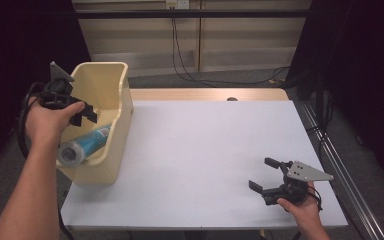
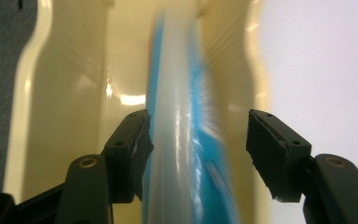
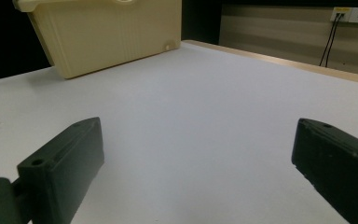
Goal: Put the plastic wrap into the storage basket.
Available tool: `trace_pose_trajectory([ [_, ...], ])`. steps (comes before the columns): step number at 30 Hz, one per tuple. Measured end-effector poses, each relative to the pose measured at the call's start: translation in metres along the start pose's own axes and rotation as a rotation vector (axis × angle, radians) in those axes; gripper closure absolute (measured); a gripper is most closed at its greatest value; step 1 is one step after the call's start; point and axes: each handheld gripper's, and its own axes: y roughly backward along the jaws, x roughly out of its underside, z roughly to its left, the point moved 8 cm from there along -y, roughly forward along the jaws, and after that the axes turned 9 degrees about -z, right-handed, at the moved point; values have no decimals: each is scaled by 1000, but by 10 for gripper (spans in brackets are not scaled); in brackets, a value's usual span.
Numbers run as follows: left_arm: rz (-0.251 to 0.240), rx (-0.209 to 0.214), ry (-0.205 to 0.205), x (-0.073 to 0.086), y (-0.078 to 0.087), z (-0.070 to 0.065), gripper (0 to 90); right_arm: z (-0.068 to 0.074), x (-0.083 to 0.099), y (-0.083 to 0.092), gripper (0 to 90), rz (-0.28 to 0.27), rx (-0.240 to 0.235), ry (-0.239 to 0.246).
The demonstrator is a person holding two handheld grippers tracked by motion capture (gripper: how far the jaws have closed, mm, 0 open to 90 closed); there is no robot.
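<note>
Cream bin (image 1: 111, 131) at table's (image 1: 205, 150) left edge holds a blue-white tube (image 1: 84, 145). Our left gripper (image 1: 85, 113) over it, released; right gripper (image 1: 266, 175) spread wide, empty.

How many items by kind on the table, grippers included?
Cream bin: 1
Blue-and-white tube, lying in the bin: 1
Handheld grippers: 2, the left gripper over the bin and the right gripper low over the white table
Total: 4
</note>
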Motion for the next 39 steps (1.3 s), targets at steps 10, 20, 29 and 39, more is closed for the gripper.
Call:
trace_pose_trajectory([
  [10, -61, 84, -34, -13, -4, -37, 293, 0, 0, 2, 20, 1, 5, -4],
  [20, -107, 145, -52, -18, -13, -59, 223, 0, 0, 3, 20, 2, 8, -2],
  [29, -120, 197, -77, -16, -23, -79, 206, 0, 0, 6, 20, 0, 15, -2],
  [39, -133, 254, -97, -11, -34, -99, 176, 0, 1, 5, 20, 3, 11, 0],
])
